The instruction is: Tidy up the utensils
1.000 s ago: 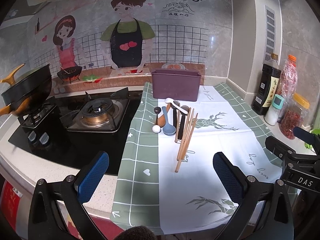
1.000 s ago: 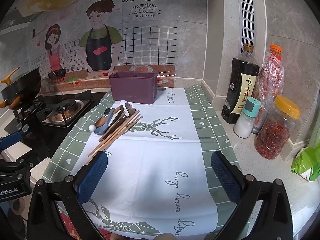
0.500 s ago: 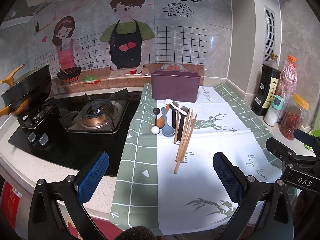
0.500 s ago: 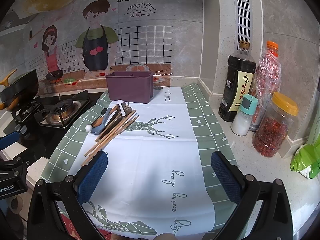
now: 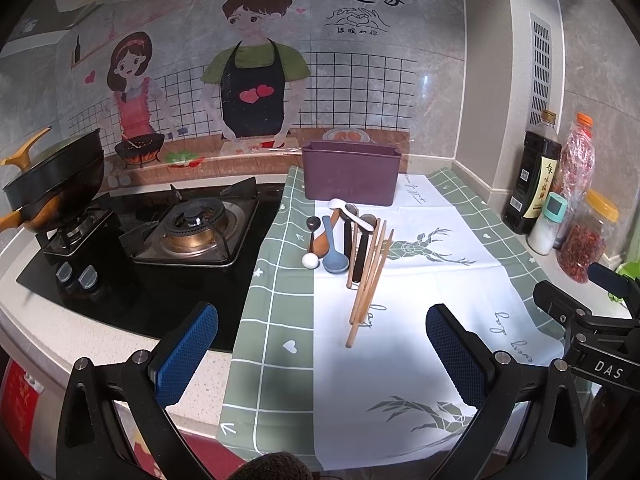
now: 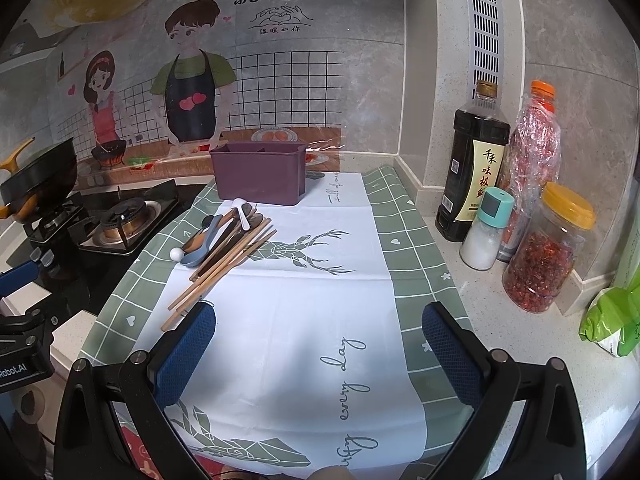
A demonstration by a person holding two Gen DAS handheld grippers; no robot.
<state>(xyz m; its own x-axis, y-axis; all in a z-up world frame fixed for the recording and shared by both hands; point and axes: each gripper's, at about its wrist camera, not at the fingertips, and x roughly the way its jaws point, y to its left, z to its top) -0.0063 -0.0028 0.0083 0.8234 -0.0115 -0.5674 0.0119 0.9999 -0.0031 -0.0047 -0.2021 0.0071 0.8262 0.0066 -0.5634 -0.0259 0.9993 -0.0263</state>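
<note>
Hovering over the cloth-covered worktop [image 6: 472, 304], the left claw [image 5: 322, 344] and right claw [image 6: 318, 344] both gape wide and hold nothing. Ahead of the left claw lies a heap of wooden chopsticks [image 5: 370, 276], spoons [image 5: 334, 254] and dark-handled utensils; the purple utensil holder [image 5: 351, 174] stands just beyond. The heap sits forward-left of the right claw.

the left gripper [image 5: 322, 350] has its blue-padded fingers [image 5: 186, 350] spread wide with nothing between them. the right gripper [image 6: 318, 350] is likewise spread wide and empty, and both are held level, side by side.
</note>
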